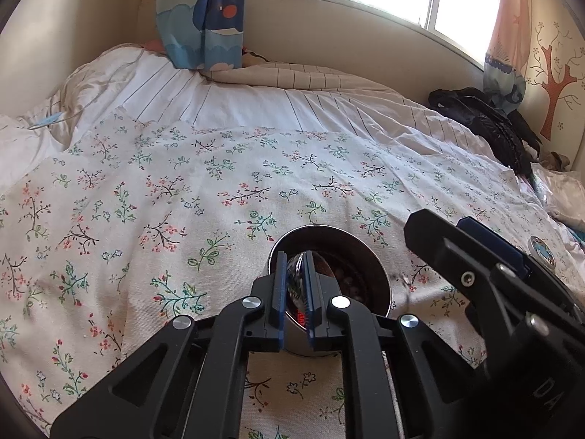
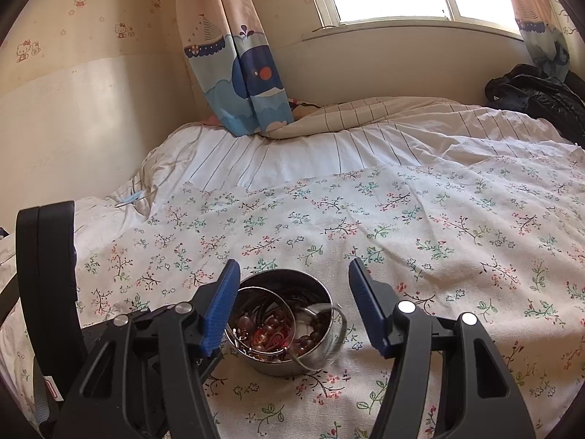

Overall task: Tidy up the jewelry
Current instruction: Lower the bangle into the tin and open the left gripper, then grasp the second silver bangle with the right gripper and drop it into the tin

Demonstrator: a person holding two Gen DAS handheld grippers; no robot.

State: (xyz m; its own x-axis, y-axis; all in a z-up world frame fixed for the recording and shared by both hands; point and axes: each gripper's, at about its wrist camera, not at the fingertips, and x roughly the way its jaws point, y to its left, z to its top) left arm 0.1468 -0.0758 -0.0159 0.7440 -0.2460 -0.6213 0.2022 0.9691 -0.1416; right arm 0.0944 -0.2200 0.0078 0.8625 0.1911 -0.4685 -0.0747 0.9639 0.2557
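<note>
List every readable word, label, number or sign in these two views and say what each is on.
"DA": pale raised letters on the right gripper's black body, cut off at the left wrist view's lower right edge.
Round badge on the floral sheet: picture only, any lettering too small to read.
Red-outlined sticker on the left gripper's body: too blurred to read.
Nothing else readable.
</note>
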